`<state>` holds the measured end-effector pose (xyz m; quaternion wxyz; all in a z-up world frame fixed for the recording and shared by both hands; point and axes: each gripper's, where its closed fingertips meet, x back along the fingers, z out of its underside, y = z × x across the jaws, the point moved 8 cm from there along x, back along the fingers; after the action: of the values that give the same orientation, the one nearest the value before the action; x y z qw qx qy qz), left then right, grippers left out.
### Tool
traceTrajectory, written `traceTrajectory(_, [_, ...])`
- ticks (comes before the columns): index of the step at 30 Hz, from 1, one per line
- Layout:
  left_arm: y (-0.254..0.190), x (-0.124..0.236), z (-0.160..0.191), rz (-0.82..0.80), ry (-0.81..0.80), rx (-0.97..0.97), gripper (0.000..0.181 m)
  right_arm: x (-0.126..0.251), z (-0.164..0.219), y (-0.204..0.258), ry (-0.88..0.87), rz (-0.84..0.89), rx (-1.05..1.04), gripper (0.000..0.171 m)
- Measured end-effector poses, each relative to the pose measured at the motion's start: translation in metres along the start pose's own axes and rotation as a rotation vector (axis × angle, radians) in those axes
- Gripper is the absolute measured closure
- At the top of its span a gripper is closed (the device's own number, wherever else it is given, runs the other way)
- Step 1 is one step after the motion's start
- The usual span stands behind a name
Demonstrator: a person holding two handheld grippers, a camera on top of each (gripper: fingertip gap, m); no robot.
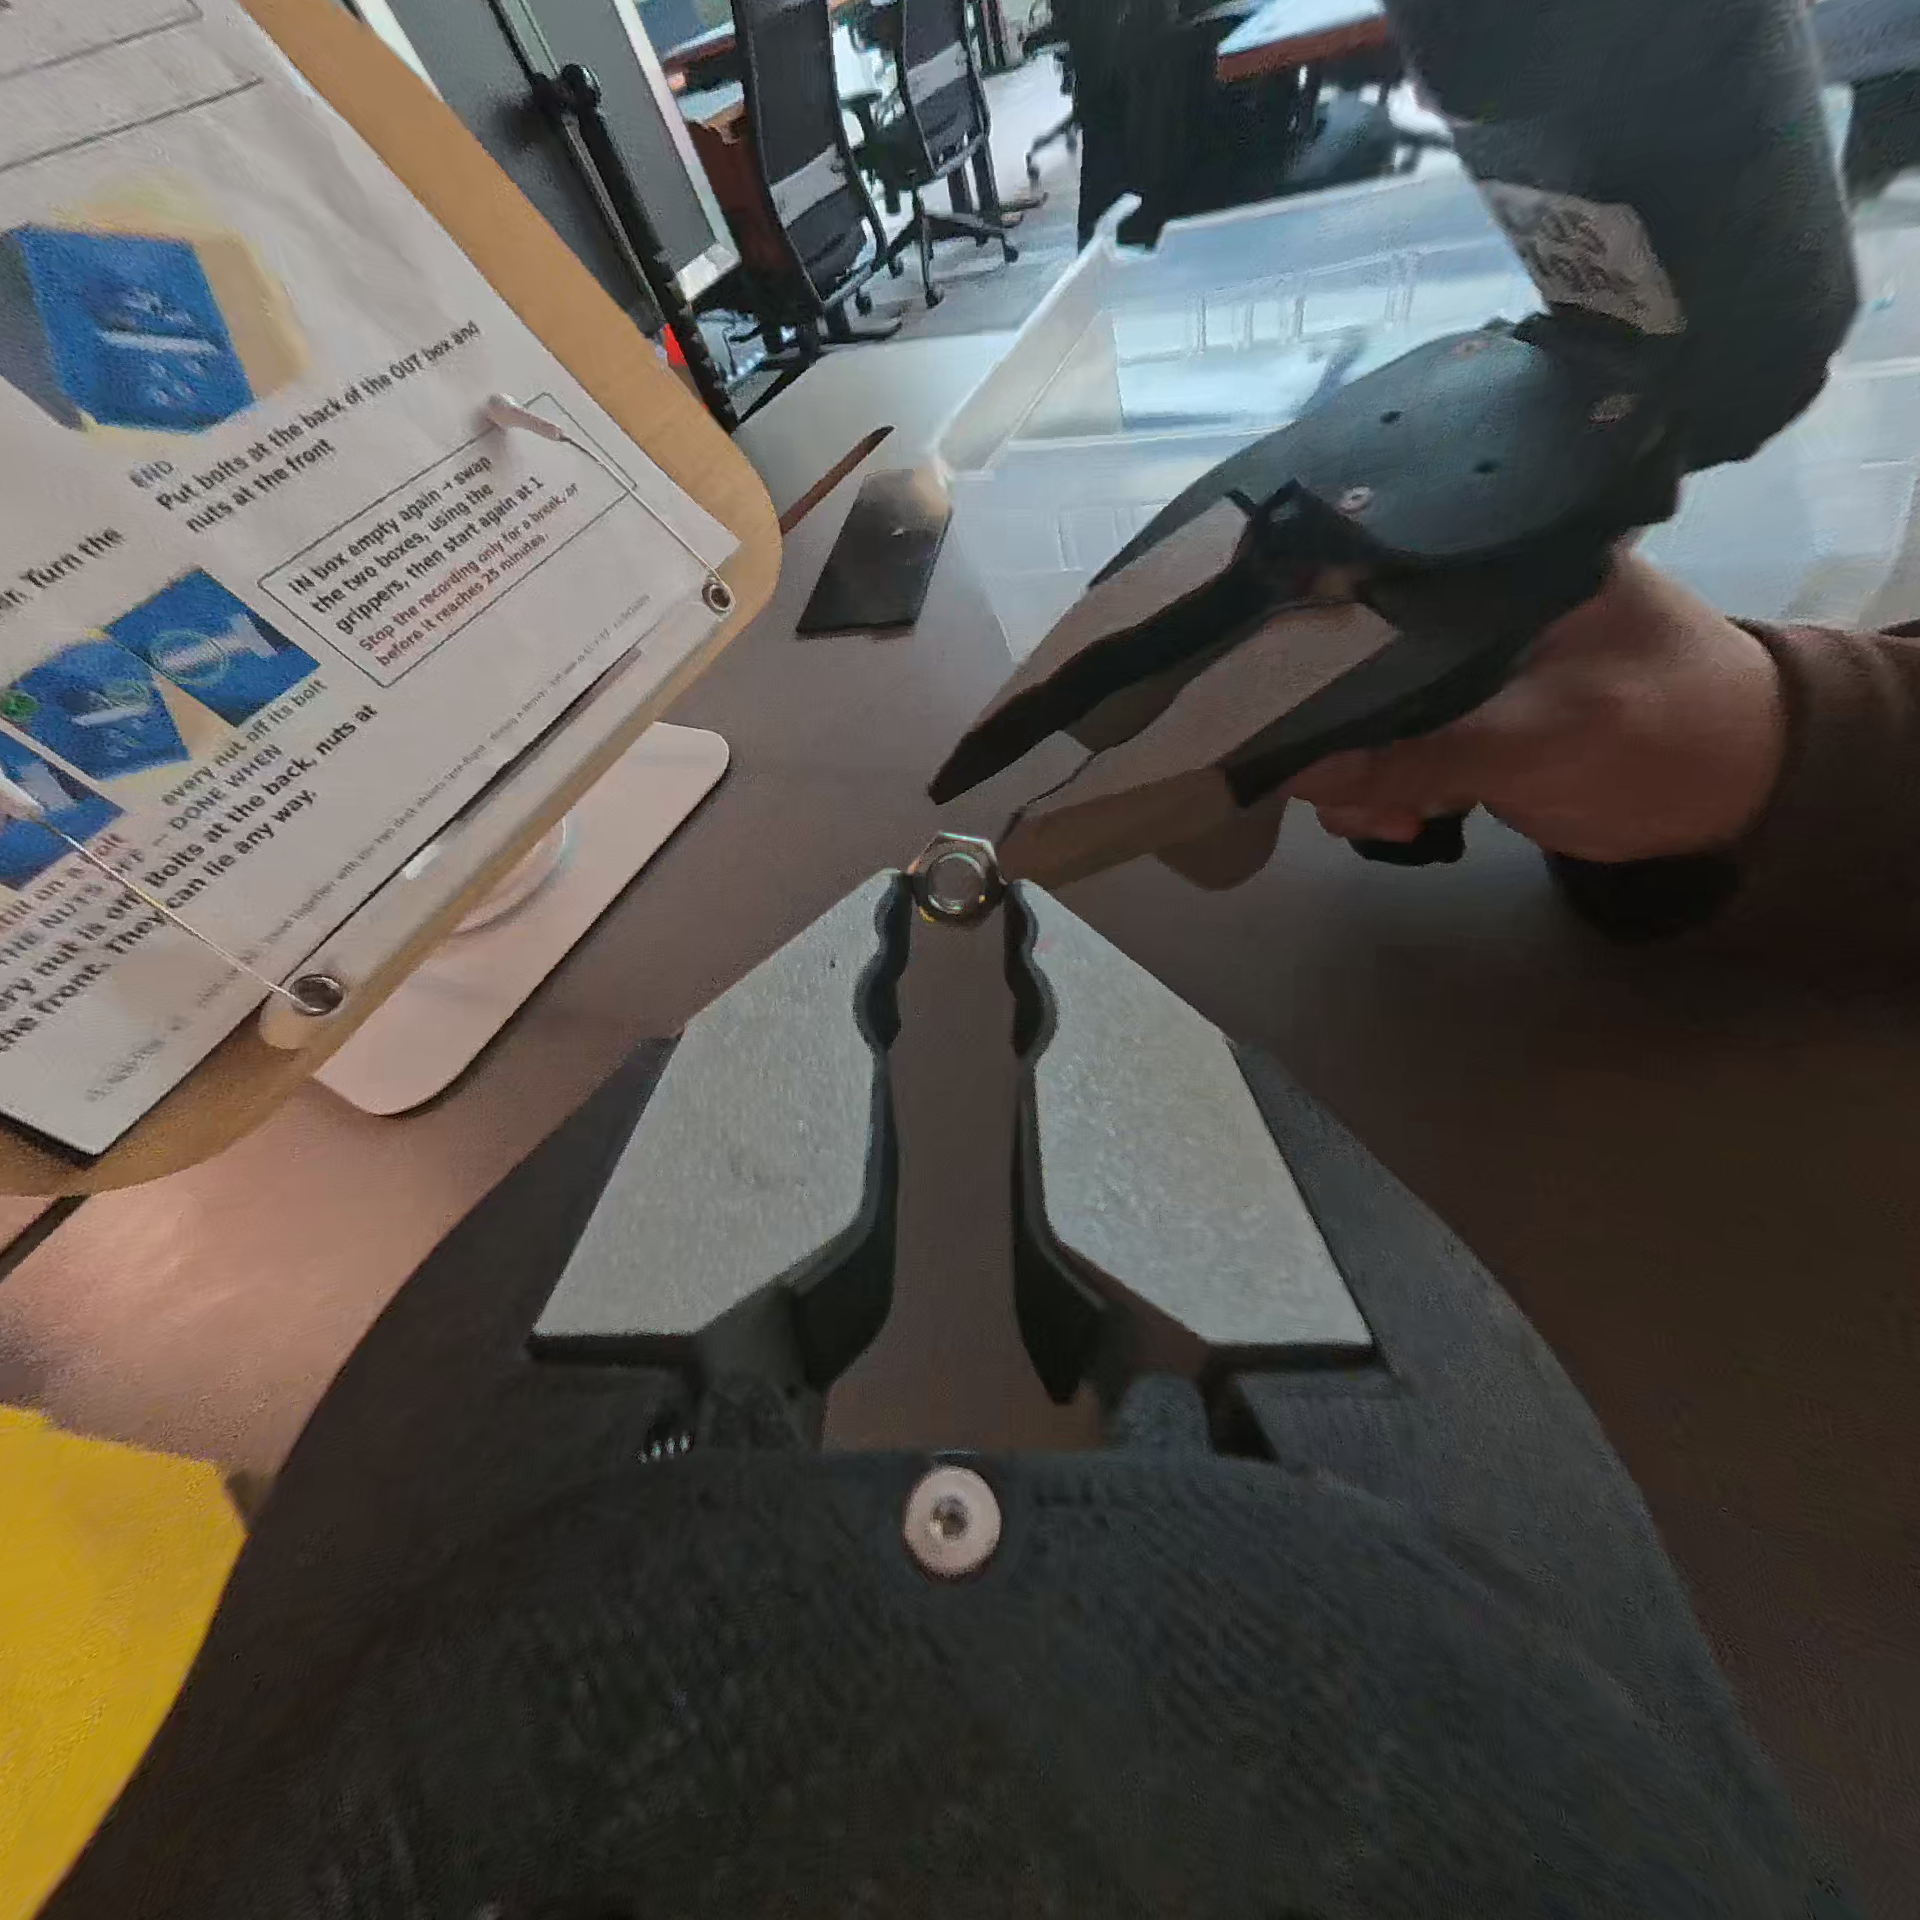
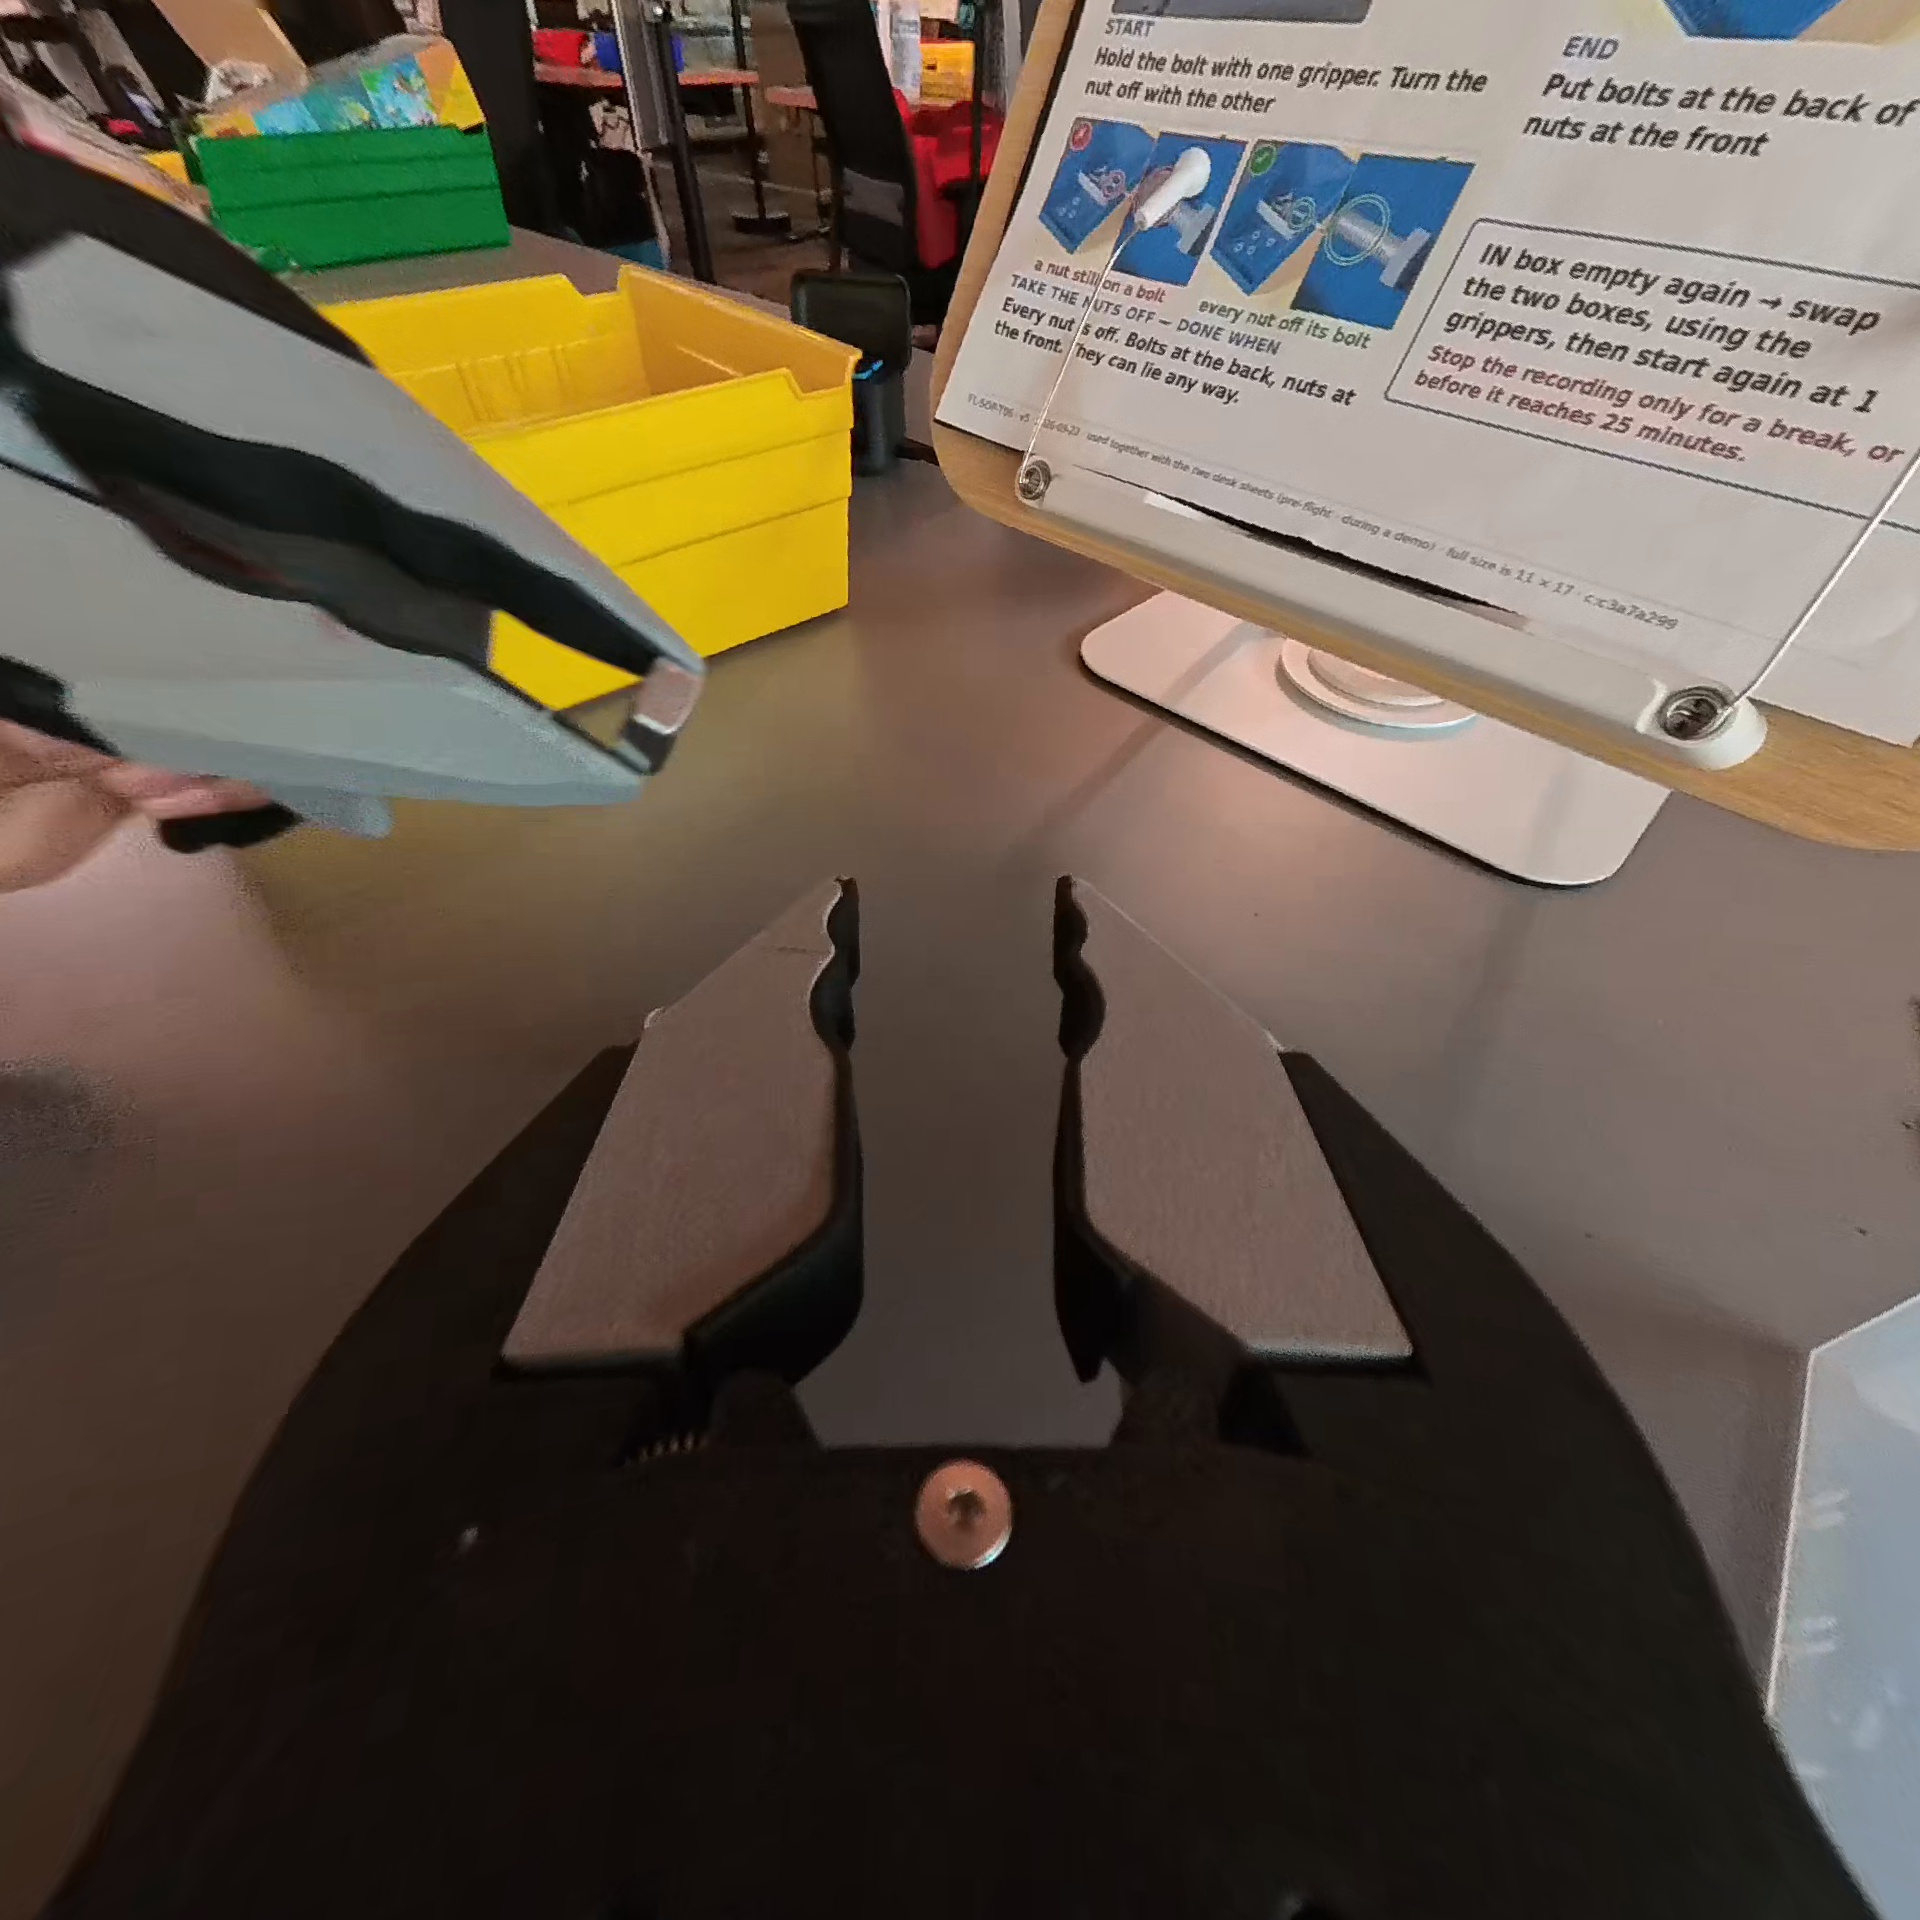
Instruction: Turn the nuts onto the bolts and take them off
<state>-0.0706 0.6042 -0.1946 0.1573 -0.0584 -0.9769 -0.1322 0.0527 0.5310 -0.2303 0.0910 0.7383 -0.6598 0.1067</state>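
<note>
steel hex nut (image 1: 954,878) is pinched right at the very tips of the left gripper (image 1: 956,896), jaws nearly closed on it, hole facing the camera, held up over the dark worktop (image 1: 1351,1091). right gripper (image 2: 956,894) has its jaws partly open with nothing in them; in the left view one of its tips sits just beside the nut. no bolt visible anywhere, so i can't tell what it goes onto.

my worry: that grip is only on the last bit of the tips, so a nudge from the right gripper could pop the nut out and send it rolling across the worktop.

around it: instruction sheet on a wooden stand (image 2: 1455,312) toward the back, yellow bin (image 2: 665,457) at the back left, clear bin (image 1: 1195,343) on the right. nothing's blocking the gap between the grippers.
</note>
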Motion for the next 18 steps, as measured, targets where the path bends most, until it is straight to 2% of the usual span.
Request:
traceTrajectory(4, [0.016, -0.003, 0.007, -0.037, -0.055, -0.012, 0.165, 0.001, -0.002, -0.004, -0.031, -0.037, -0.026, 0.139])
traceTrajectory(8, [0.019, -0.011, 0.034, -0.03, 0.022, 0.027, 0.165, 0.0, -0.001, -0.013, -0.044, -0.018, -0.013, 0.141])
traceTrajectory(10, [0.021, -0.009, 0.036, -0.029, 0.007, 0.063, 0.165, -0.003, -0.002, -0.017, -0.062, -0.025, -0.028, 0.141])
traceTrajectory(13, [0.024, -0.005, 0.035, -0.02, -0.019, 0.132, 0.165, -0.01, -0.005, -0.015, -0.106, -0.097, -0.048, 0.141])
traceTrajectory(18, [0.031, 0.0, 0.036, -0.032, -0.034, 0.163, 0.165, -0.017, -0.014, -0.006, -0.181, -0.234, 0.081, 0.141])
